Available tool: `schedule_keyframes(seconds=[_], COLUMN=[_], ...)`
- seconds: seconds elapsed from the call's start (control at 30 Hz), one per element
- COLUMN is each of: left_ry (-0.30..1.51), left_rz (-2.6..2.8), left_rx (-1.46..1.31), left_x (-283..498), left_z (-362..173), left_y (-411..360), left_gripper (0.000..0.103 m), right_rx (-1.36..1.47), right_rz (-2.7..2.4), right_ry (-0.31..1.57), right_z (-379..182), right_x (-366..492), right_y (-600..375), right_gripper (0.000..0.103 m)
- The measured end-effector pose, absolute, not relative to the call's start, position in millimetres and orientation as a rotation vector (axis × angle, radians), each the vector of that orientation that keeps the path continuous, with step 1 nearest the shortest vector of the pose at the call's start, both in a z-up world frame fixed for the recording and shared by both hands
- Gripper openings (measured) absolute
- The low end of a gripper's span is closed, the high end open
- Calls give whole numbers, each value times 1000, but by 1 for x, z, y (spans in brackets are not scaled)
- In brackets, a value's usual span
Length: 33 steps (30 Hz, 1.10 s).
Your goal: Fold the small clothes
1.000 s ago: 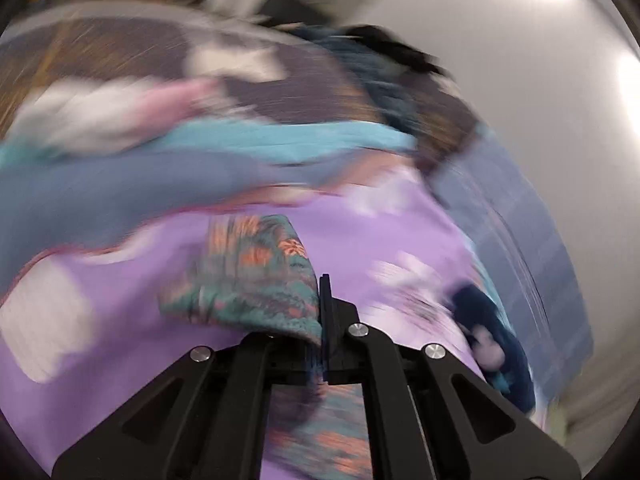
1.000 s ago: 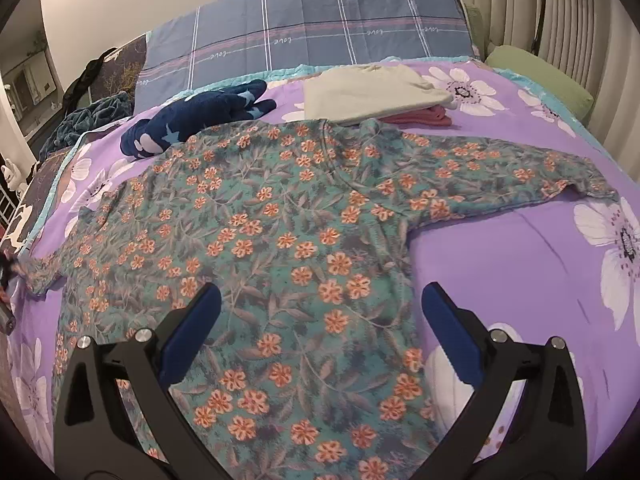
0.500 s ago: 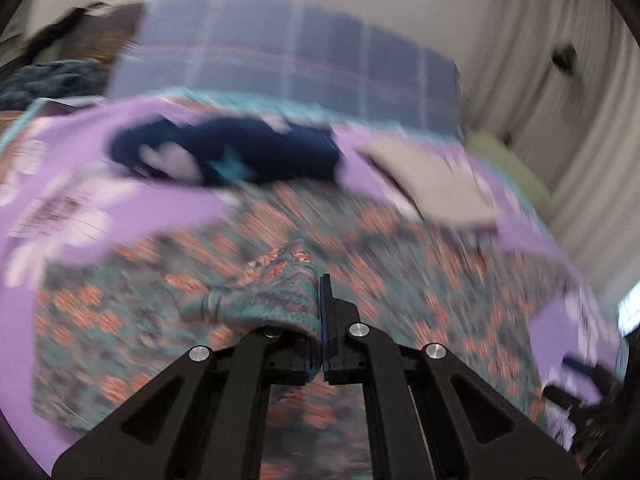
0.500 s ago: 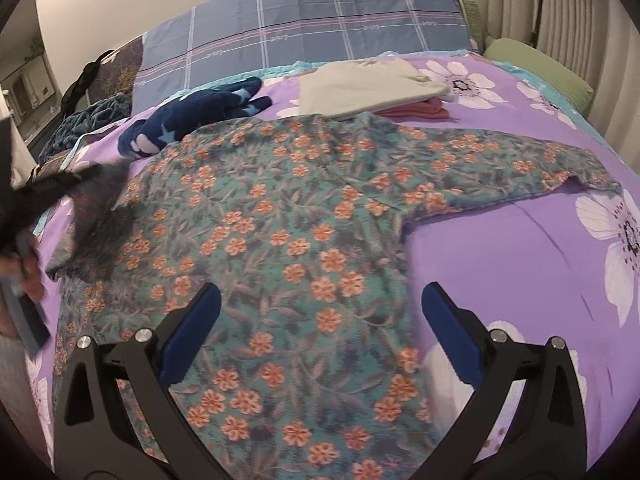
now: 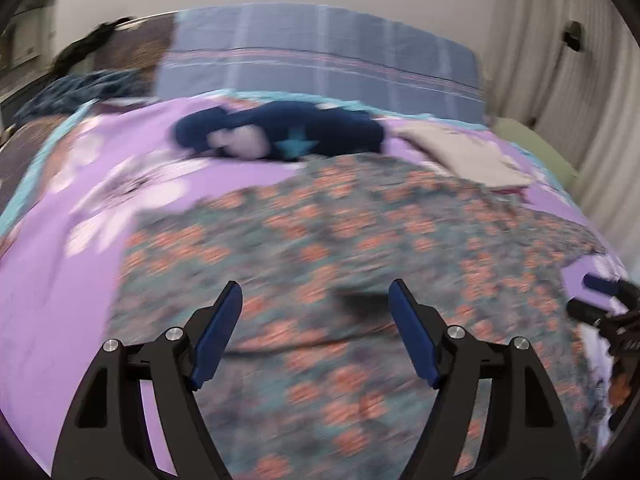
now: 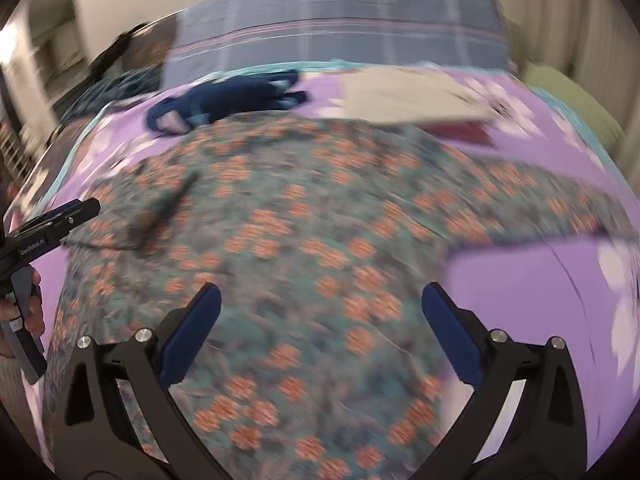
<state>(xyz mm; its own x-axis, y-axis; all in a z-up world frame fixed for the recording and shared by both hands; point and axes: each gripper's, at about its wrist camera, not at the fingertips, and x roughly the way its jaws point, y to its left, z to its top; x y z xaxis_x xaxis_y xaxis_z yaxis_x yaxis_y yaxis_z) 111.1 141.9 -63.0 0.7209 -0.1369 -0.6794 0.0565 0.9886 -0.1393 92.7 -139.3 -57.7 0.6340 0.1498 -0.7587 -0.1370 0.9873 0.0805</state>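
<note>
The left claw has just been opening, and now its two blue pads stand wide apart with nothing between them. It hangs over the flowery shirt, not touching it. The right claw is wide open too and holds nothing. It also hangs over the shirt. A person's hand shows at the left edge of the right view, gripping the left claw's handle.

The shirt is teal with orange flowers. It lies spread out flat on the purple bed cover, and one long sleeve reaches out to the right. Just past the shirt lies a dark blue garment with stars. Beside that is a folded cream cloth on top of something dark red. A blue checked pillow sits at the head of the bed. Both pictures are blurry.
</note>
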Motion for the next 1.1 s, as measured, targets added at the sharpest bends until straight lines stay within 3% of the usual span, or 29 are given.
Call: schedule_keyframes(seconds=[0.13, 0.2, 0.33, 0.5, 0.53, 0.57, 0.63, 0.73, 0.9, 1.0, 1.07, 1.1], left_ry=[793, 814, 865, 897, 896, 895, 893, 891, 892, 893, 895, 896], left_rz=[37, 91, 136, 172, 174, 183, 189, 182, 190, 197, 206, 207], left_rx=[-130, -127, -149, -166, -168, -167, -173, -198, -188, -184, -184, -184], left_x=[98, 93, 93, 99, 100, 100, 99, 98, 98, 98, 99, 99], left_z=[-80, -87, -105, -117, -118, -118, -121, -123, -124, -124, -125, -125], left_y=[177, 187, 197, 204, 205, 206, 208, 211, 209, 209, 210, 210], left_gripper=[76, 77, 77, 77, 78, 83, 84, 85, 87, 89, 90, 91], right_rx=[-107, -181, -268, -421, -439, -429, -284, 53, 332, 424, 402, 373], right_rz=[298, 376, 518, 439, 405, 382, 365, 348, 263, 300, 322, 340], right_ry=[843, 822, 837, 848, 850, 860, 918, 1001, 1115, 1141, 1124, 1106], right_z=[-48, -45, -50, -79, -86, -89, -88, -88, -111, -118, -113, -109], right_x=[112, 118, 129, 154, 160, 166, 179, 187, 181, 177, 178, 180], right_y=[-84, -49, 15, 71, 73, 70, 44, -26, -122, -143, -139, -132], right_gripper=[100, 93, 71, 71, 61, 42, 27, 27, 24, 29, 47, 51])
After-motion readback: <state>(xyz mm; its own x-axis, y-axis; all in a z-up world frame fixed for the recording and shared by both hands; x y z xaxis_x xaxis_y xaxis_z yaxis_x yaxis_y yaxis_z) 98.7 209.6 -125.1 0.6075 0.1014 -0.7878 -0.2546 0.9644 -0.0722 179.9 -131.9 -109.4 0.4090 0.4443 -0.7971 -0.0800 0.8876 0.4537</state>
